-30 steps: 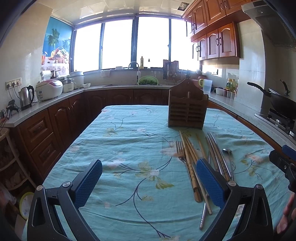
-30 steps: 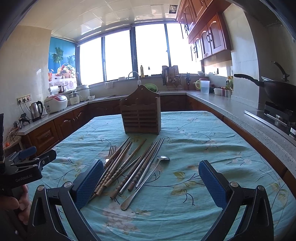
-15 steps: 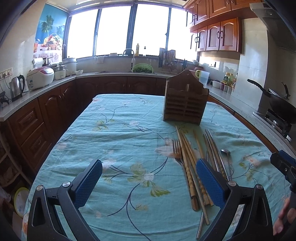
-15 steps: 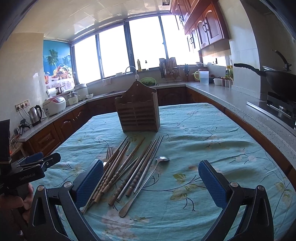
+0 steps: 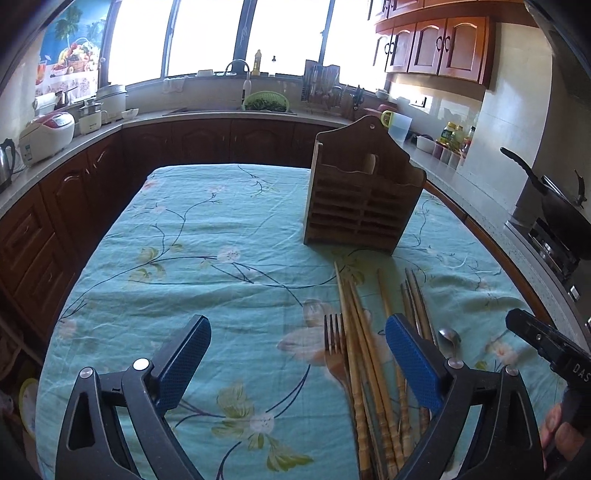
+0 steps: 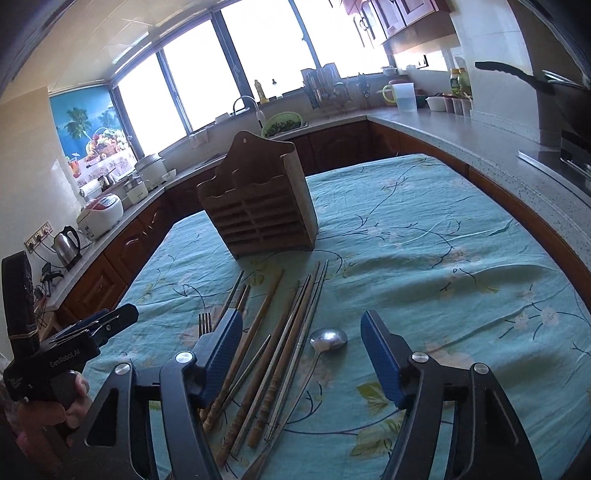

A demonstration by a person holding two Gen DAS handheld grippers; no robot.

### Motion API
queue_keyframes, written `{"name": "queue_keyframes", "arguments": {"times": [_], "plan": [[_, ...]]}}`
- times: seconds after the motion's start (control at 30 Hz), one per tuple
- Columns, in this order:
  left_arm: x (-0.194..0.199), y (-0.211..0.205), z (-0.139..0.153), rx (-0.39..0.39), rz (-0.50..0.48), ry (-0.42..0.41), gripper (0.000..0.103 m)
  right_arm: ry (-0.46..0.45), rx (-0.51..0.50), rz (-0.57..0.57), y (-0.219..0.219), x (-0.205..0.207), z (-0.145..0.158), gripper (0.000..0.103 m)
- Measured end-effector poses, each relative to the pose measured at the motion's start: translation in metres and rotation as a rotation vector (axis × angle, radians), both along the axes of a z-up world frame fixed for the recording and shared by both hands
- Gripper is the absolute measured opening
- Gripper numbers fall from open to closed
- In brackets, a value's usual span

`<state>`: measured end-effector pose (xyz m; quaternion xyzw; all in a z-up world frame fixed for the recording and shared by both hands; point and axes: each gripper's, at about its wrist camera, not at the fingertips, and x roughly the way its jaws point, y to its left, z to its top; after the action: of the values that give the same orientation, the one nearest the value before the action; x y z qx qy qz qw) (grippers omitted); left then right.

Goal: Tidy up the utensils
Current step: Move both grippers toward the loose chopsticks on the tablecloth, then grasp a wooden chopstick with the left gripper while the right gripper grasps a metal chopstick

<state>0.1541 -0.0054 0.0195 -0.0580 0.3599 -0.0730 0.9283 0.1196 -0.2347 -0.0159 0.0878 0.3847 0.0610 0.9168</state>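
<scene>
On the surface [image 5: 207, 236], a teal floral cloth covers the whole top, creased near the right edge. Room: kitchen; wood cabinets run along the left and far walls, with bright windows [image 5: 207, 33] above the sink [image 5: 266, 107]. Rice cooker [image 5: 46, 134] and kettle [image 6: 68, 242] on the left counter; wok [image 5: 561, 206] on the stove at right.

Holder [image 5: 364, 192]: wooden, slatted front, stands upright at the far middle of the cloth. Its front pockets show nothing sticking out; the inside is not visible.

Utensils lie loose in a row in front of the holder, handles toward the cameras: fork [image 5: 334, 345], wooden chopsticks [image 5: 364, 354], metal chopsticks [image 6: 308, 310], spoon [image 6: 328, 339].

Left claw [image 5: 297, 360]: wide open, holding nothing, low over the cloth; its right pad sits over the chopsticks.

Right claw [image 6: 301, 354]: wide open, holding nothing, straddling the chopsticks and spoon.
</scene>
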Motion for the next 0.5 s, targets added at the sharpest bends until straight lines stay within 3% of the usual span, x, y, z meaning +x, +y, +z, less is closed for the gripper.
{"name": "queue_keyframes", "arguments": {"times": [0.23, 0.3, 0.37, 0.5], "plan": [[0.059, -0.015, -0.011, 0.029, -0.056, 0.106, 0.082, 0.089, -0.014, 0.0, 0.003, 0.049, -0.017, 0.047], [0.075, -0.019, -0.016, 0.034, -0.073, 0.137, 0.077, 0.136, -0.02, -0.003, 0.002, 0.065, -0.026, 0.032], [0.091, -0.027, -0.022, 0.046, -0.087, 0.155, 0.074, 0.183, -0.021, -0.012, 0.0, 0.08, -0.036, 0.026], [0.119, -0.041, -0.036, 0.069, -0.109, 0.182, 0.066, 0.229, -0.009, -0.019, -0.001, 0.1, -0.052, 0.023]]}}
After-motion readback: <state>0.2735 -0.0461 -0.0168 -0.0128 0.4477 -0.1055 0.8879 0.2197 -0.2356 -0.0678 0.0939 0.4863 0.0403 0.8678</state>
